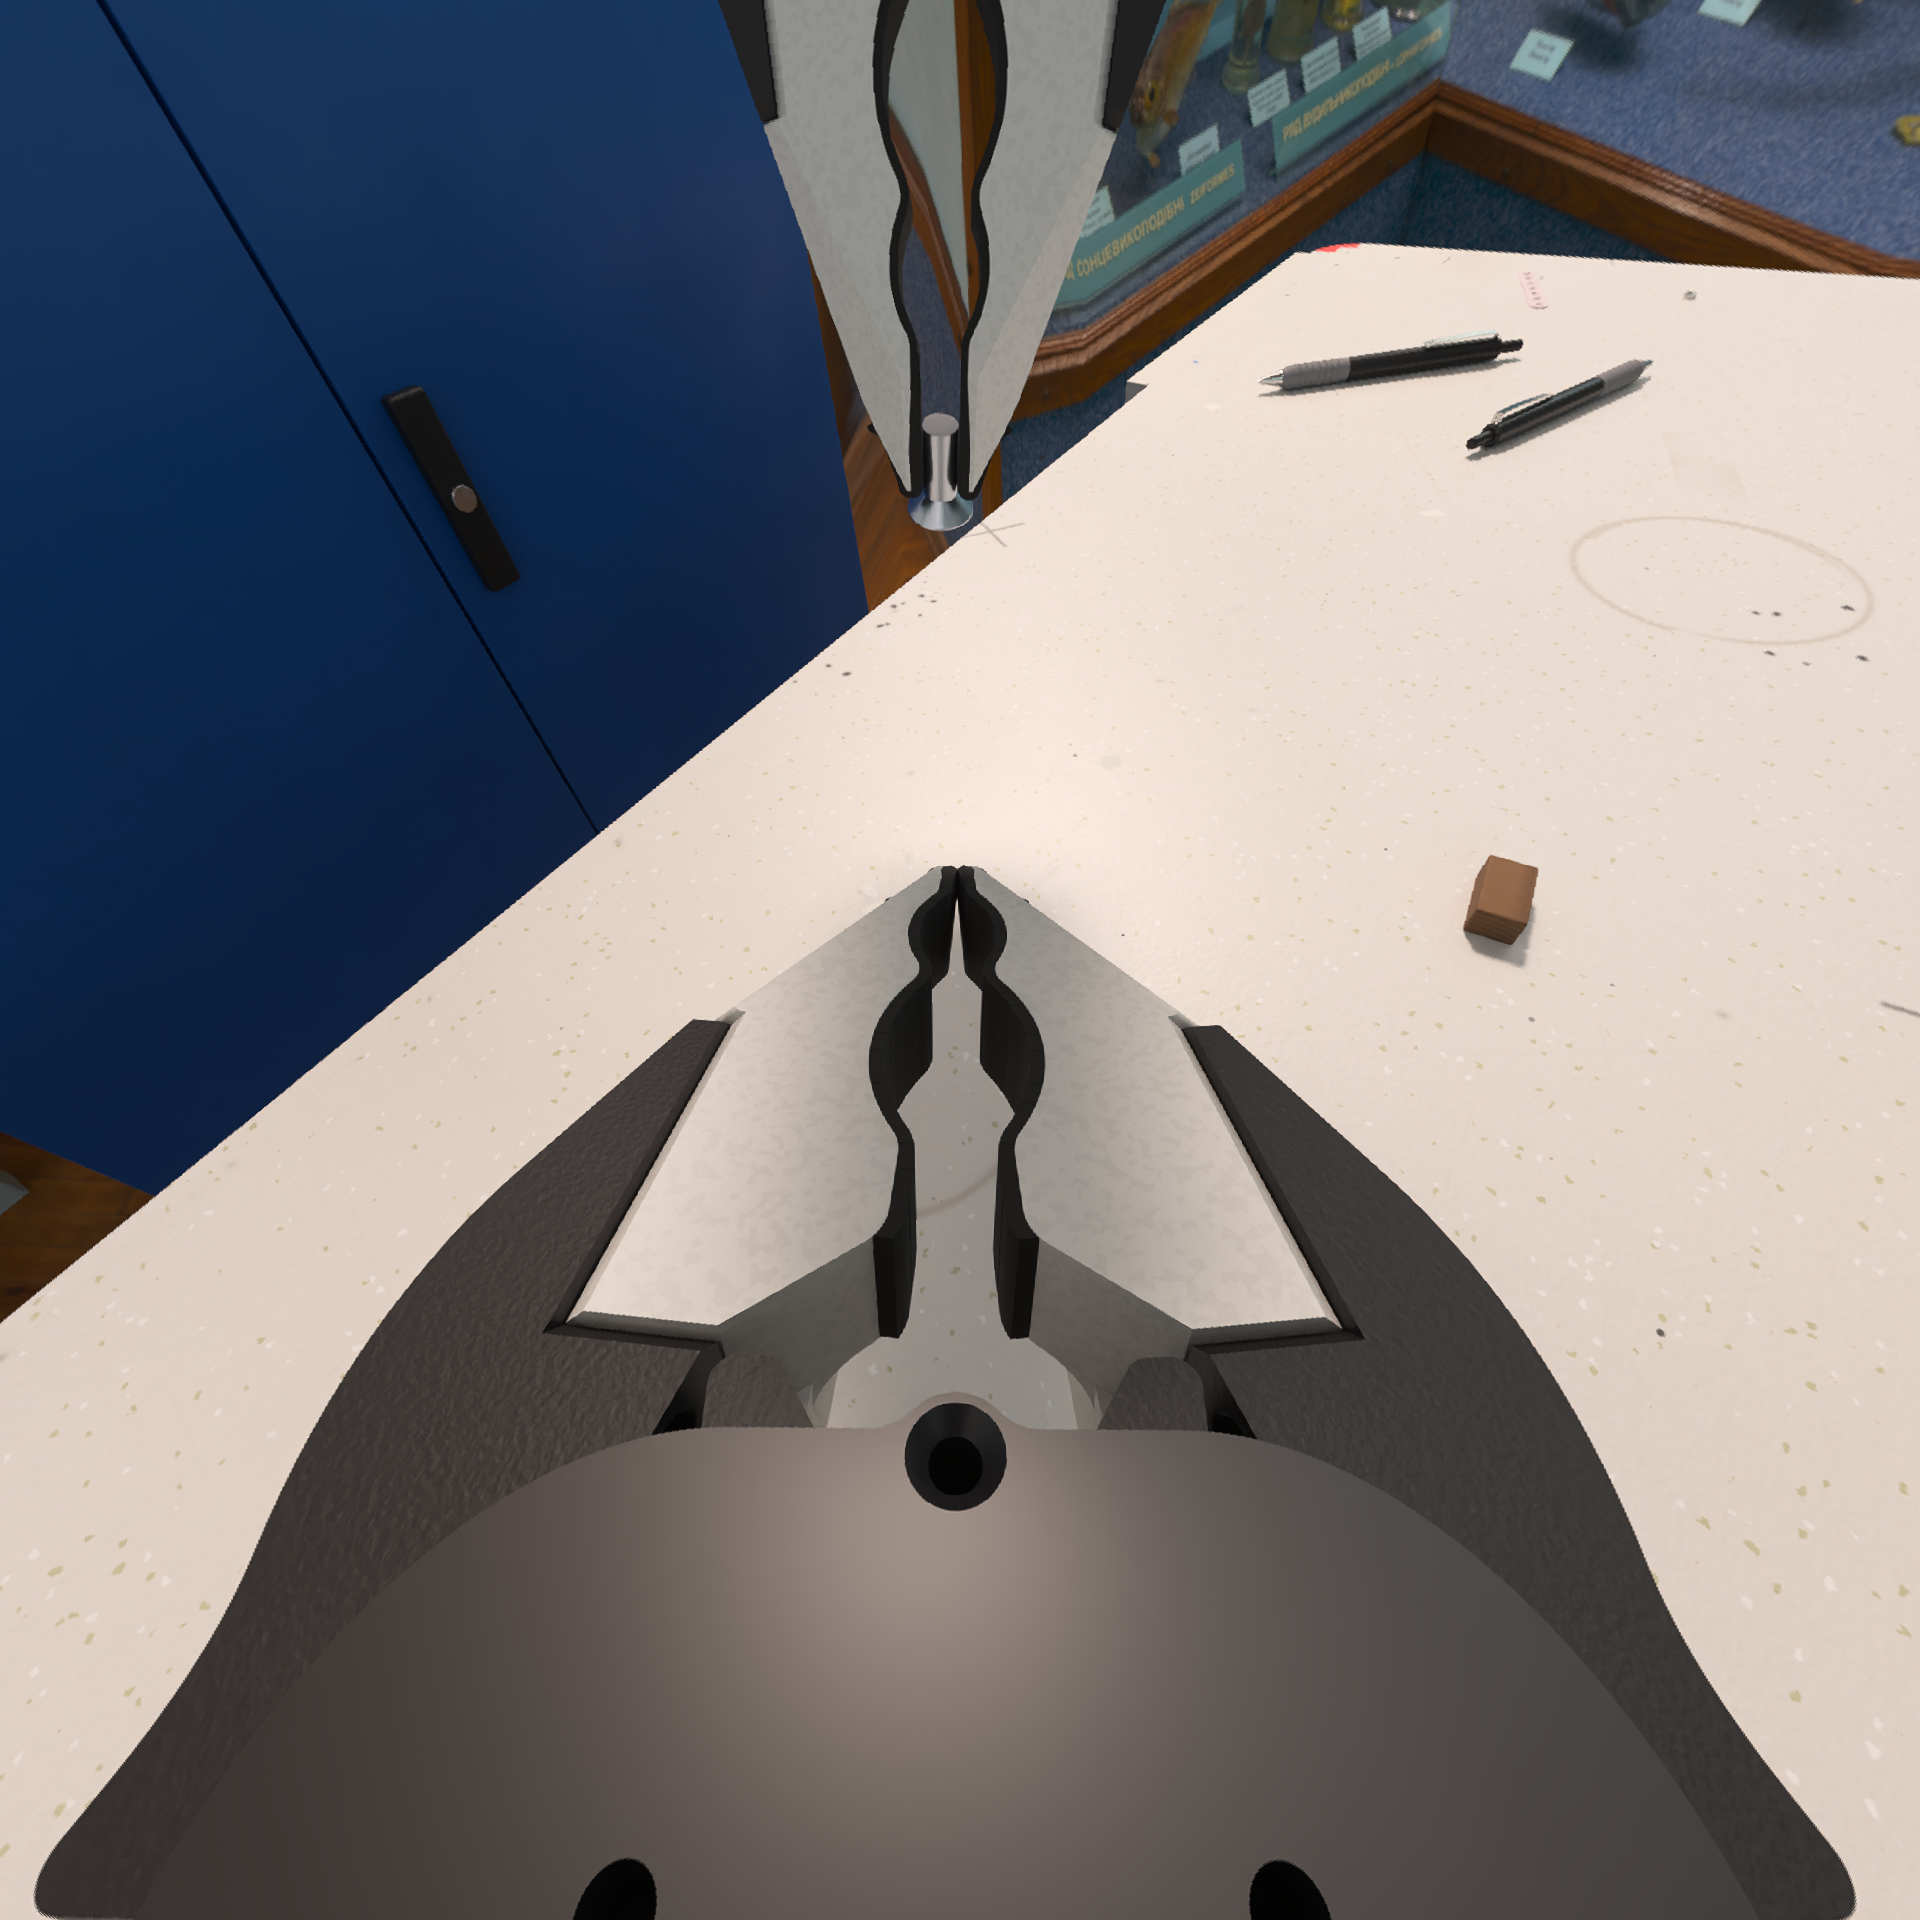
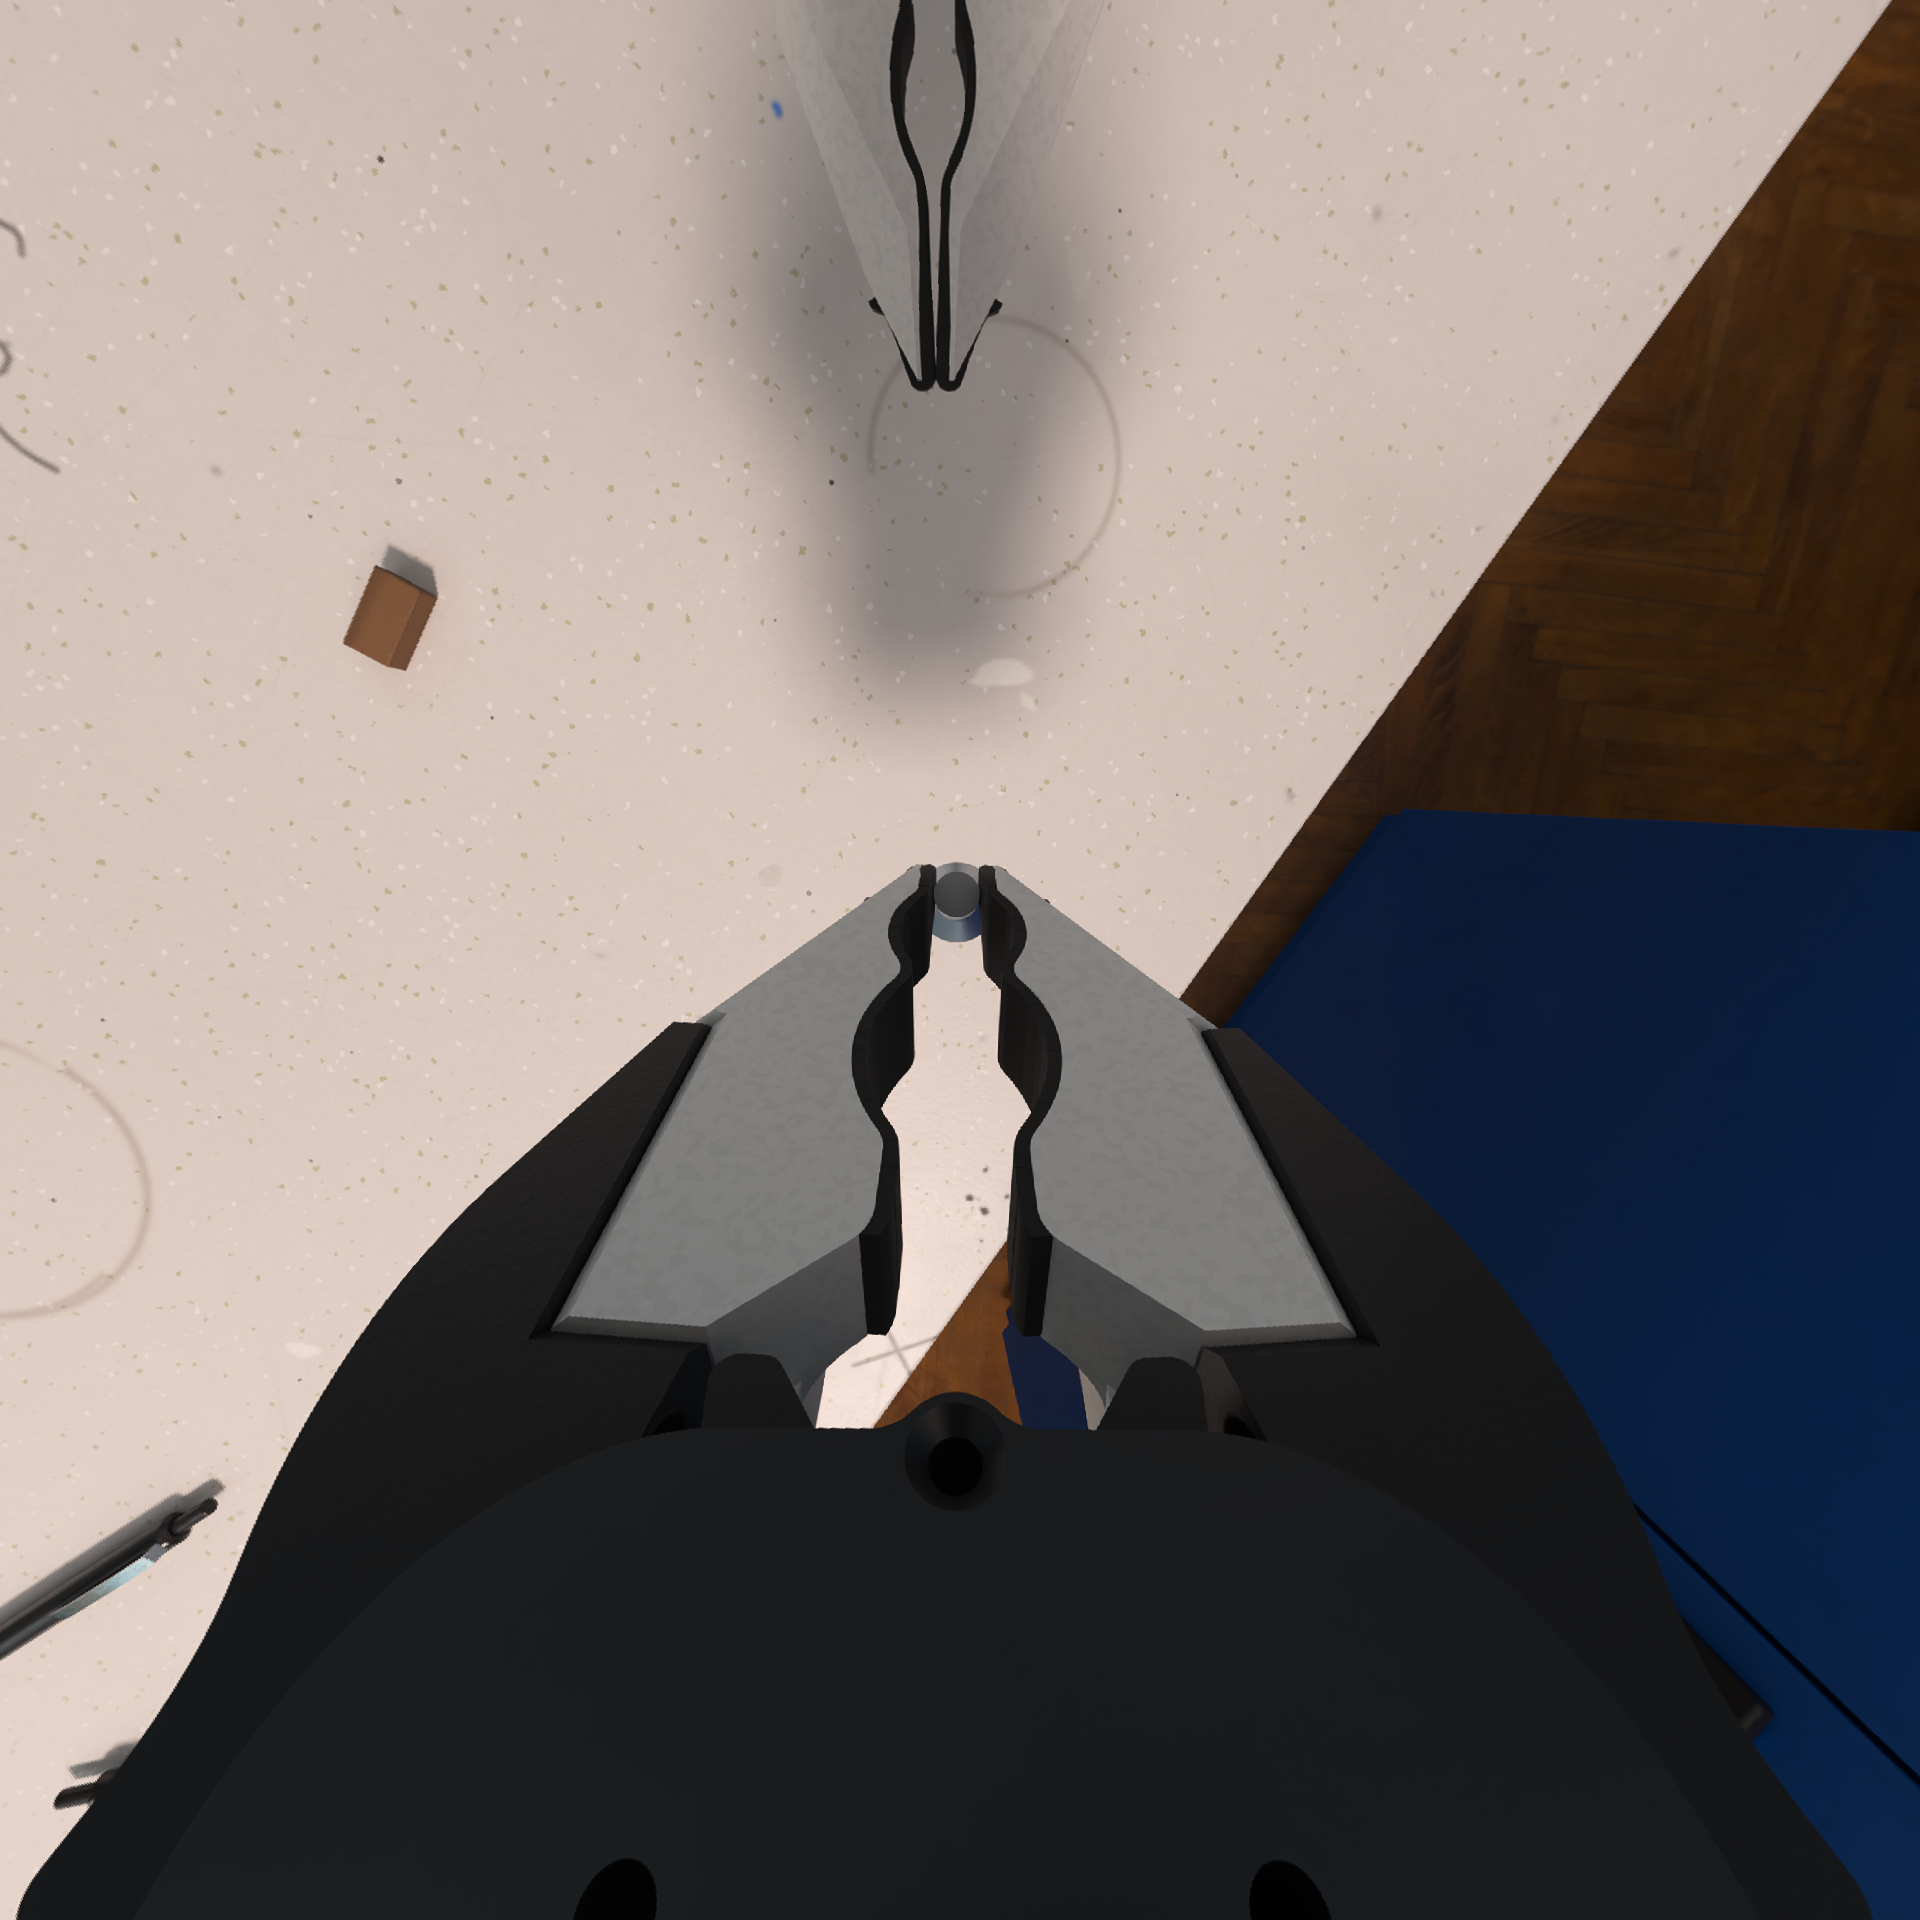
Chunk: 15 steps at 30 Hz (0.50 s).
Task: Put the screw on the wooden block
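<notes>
My right gripper (image 2: 956,883) is shut on a small silver screw (image 2: 957,900), gripped by its shank at the fingertips, above the table near its edge. In the left wrist view the right gripper (image 1: 940,483) points down, with the screw (image 1: 940,473) head-down between its tips. The small brown wooden block (image 2: 390,615) lies on the white table (image 2: 520,831), well to the left of the screw. It also shows in the left wrist view (image 1: 1500,900), to the right of my left gripper (image 1: 956,878). My left gripper is shut and empty over the table. It also shows in the right wrist view (image 2: 938,382).
Two black pens (image 1: 1392,364) (image 1: 1558,405) lie at the far side of the table. A blue cabinet (image 1: 312,520) stands beside the table edge, over a wooden floor (image 2: 1662,520). Faint ring marks (image 1: 1720,580) stain the tabletop.
</notes>
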Each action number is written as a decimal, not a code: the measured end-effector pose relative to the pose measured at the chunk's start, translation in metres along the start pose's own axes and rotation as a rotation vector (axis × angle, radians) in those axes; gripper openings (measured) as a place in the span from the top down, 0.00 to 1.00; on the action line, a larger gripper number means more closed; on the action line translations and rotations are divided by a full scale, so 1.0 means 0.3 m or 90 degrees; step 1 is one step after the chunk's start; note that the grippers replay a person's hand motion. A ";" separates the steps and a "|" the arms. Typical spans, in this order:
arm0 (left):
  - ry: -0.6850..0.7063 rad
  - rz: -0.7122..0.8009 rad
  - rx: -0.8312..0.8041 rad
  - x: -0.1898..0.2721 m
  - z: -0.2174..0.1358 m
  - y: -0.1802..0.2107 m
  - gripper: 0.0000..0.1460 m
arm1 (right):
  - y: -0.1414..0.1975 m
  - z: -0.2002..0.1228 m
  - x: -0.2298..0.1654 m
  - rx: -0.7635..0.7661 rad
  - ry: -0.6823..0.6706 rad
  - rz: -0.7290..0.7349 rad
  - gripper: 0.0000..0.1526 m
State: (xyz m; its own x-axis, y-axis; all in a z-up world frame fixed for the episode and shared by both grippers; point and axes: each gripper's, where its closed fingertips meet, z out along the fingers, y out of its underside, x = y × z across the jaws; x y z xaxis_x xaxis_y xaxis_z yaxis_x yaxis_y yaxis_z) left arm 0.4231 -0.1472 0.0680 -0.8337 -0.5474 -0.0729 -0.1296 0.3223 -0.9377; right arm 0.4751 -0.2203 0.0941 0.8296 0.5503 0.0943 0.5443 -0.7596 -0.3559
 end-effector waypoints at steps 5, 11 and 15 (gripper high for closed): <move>0.000 0.000 0.000 0.000 0.000 0.000 1.00 | 0.001 -0.007 0.005 0.002 0.013 0.004 0.95; 0.001 0.000 0.000 0.002 0.000 0.000 1.00 | -0.020 -0.039 0.010 0.031 0.049 0.028 0.95; 0.002 0.001 0.001 0.004 -0.002 -0.001 1.00 | -0.070 -0.058 -0.042 0.108 0.091 0.078 0.95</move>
State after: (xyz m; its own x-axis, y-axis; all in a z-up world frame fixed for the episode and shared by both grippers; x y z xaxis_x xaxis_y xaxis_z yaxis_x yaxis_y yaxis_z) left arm 0.4217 -0.1476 0.0683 -0.8356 -0.5443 -0.0736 -0.1273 0.3223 -0.9380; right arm 0.4555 -0.2171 0.1166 0.9037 0.3939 0.1679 0.4204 -0.7419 -0.5224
